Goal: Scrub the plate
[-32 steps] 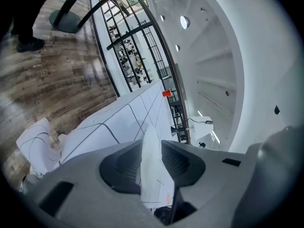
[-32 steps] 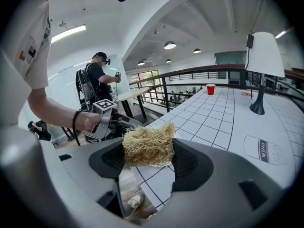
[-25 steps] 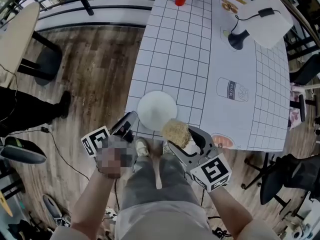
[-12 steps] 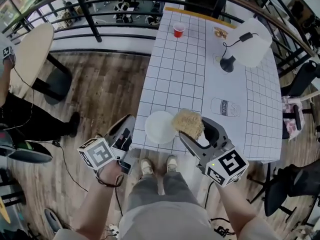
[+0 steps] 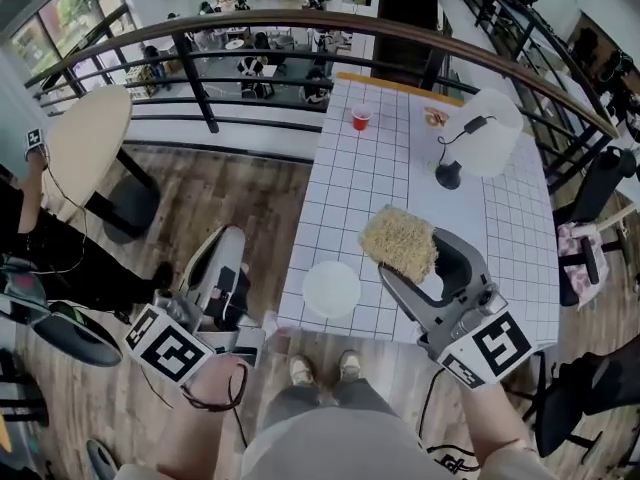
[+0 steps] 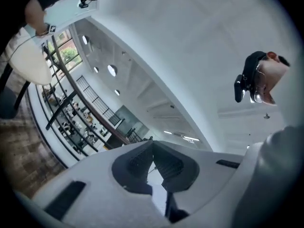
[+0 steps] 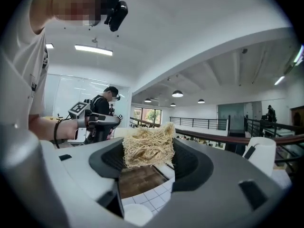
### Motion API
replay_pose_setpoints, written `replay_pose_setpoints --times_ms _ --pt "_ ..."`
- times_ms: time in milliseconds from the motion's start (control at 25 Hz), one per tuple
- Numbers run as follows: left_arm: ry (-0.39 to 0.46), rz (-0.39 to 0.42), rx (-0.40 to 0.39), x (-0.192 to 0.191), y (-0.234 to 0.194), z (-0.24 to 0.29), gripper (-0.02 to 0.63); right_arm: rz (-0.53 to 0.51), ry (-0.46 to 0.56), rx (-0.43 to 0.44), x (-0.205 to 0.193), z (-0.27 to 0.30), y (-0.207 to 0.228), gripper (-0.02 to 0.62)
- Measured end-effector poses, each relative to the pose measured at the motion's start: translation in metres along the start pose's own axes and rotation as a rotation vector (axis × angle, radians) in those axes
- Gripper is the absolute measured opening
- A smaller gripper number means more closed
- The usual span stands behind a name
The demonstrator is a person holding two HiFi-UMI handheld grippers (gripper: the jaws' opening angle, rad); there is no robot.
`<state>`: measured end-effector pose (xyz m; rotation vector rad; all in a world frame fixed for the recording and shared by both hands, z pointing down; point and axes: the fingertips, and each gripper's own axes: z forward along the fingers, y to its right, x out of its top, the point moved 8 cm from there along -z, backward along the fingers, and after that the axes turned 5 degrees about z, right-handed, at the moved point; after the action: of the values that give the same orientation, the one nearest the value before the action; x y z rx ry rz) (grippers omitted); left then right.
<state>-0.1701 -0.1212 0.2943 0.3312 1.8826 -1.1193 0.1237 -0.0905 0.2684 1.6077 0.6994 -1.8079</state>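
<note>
A white round plate (image 5: pixel 331 288) lies near the front edge of the gridded white table (image 5: pixel 390 168); it also shows low in the right gripper view as the plate (image 7: pixel 137 214). My right gripper (image 5: pixel 405 253) is raised to the right of the plate and is shut on a tan fibrous scrubber (image 5: pixel 399 240). That scrubber (image 7: pixel 148 145) fills the gap between the pads. My left gripper (image 5: pixel 215 268) hangs left of the table over the wooden floor. In its own view the left gripper (image 6: pixel 153 161) points up at the ceiling, jaws shut with nothing between them.
A red cup (image 5: pixel 361 118) stands at the table's far end, and a white lamp (image 5: pixel 483 120) with a black base (image 5: pixel 448 176) at the far right. A round wooden table (image 5: pixel 88 140) and a person (image 5: pixel 20 218) are at the left. Beyond is a railing (image 5: pixel 300 28).
The left gripper's jaws have closed and it has drawn away left from the plate. The right gripper has lifted the scrubber up and to the right. The head view has tilted up.
</note>
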Motion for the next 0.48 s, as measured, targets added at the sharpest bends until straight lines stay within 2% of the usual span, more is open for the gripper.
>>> replay_pose_setpoints --times_ms 240,480 --pt "0.050 0.326 -0.042 0.046 0.050 -0.013 0.015 -0.062 0.143 0.026 0.059 -0.015 -0.025 0.268" --pt "0.069 0.591 -0.038 0.057 0.079 -0.024 0.014 -0.080 0.242 0.024 0.083 -0.029 -0.046 0.268"
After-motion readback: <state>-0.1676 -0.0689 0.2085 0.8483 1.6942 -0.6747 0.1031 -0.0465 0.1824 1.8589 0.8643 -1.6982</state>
